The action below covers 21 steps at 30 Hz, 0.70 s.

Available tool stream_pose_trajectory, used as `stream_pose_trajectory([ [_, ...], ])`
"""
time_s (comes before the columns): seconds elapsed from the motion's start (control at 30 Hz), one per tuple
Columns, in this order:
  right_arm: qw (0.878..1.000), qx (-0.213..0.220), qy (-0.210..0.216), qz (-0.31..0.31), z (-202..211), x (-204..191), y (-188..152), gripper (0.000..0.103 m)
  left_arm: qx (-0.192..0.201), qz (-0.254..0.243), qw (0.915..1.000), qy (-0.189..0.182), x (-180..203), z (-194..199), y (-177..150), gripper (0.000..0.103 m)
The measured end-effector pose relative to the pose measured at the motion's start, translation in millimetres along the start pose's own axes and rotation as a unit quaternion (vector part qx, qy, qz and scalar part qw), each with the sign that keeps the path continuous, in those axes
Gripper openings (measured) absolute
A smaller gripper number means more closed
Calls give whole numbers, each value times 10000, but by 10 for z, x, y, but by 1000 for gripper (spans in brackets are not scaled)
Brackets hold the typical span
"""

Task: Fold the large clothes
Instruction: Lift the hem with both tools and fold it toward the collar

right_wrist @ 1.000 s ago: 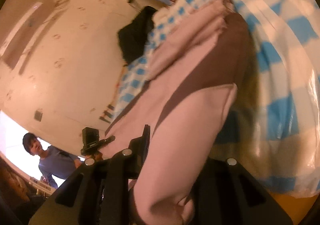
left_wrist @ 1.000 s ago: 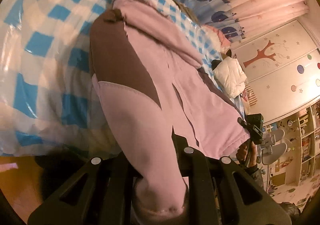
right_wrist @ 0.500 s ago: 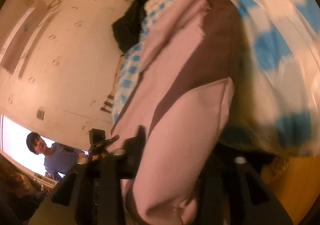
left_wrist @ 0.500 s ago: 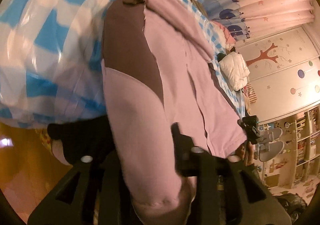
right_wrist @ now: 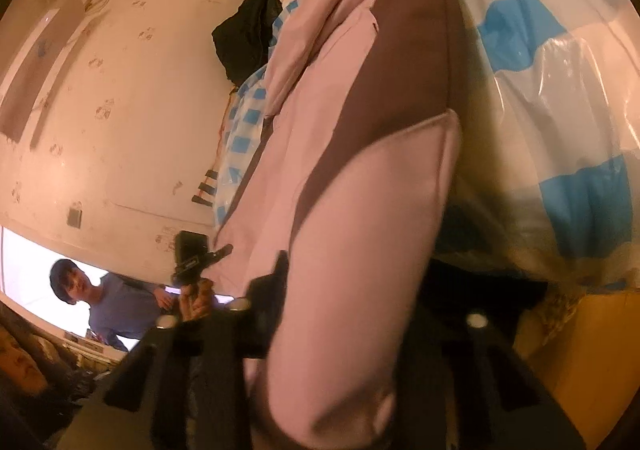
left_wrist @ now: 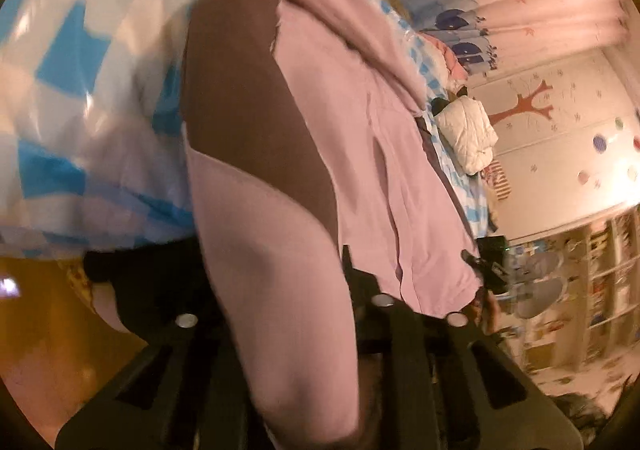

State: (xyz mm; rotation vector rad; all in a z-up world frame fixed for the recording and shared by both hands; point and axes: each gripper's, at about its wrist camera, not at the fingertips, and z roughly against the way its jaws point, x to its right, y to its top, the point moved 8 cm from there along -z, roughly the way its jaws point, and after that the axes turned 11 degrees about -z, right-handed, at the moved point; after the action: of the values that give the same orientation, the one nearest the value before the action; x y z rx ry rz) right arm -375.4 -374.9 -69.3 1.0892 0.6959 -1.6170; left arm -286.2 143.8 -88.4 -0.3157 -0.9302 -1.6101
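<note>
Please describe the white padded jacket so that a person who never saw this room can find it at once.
Follow the bed with the blue-and-white checked cover toward the wall with the red tree picture. The white padded jacket lies at that far end, the only puffy, quilted white thing there.

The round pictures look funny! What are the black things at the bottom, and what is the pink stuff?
Each picture comes from a small camera riding on a hand-held grabbing tool, so the view bulges. A person carries one tool in each hand. The left tool and the right tool each pinch a sleeve end of a pink and brown top. The top lies on a bed with a blue and white checked cover. A white jacket lies further along the bed.
</note>
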Motion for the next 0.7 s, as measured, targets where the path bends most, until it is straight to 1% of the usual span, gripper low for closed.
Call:
stream_pose_trajectory([
  [0.03,10000,53,67,33,24,-39,-11,24,51,-41,10000,31,41,47,6,10],
  [0.1,9990,231,336,164,130,-210,-40,23,169,-129,9998,-7,158,172,20,9],
  [0.17,9965,357,702,272,268,-360,-77,23,314,-224,9991,-148,286,351,13,9],
  [0.2,9954,401,812,301,313,-397,-90,23,409,-280,9985,-218,360,462,-5,9],
  [0.33,9869,630,1456,302,507,-547,-64,23,698,-196,9962,-492,448,712,13,9],
  [0.4,9835,700,1636,333,528,-613,-1,23,832,-131,9946,-614,460,774,81,9],
  [0.53,9753,865,1973,479,549,-854,228,23,1185,-184,9895,-809,578,888,387,9],
  [0.67,9690,992,2179,614,547,-1147,528,23,1481,-266,9842,-930,699,996,810,10],
  [0.7,9679,1021,2199,661,537,-1219,619,23,1559,-285,9826,-970,724,1014,958,10],
])
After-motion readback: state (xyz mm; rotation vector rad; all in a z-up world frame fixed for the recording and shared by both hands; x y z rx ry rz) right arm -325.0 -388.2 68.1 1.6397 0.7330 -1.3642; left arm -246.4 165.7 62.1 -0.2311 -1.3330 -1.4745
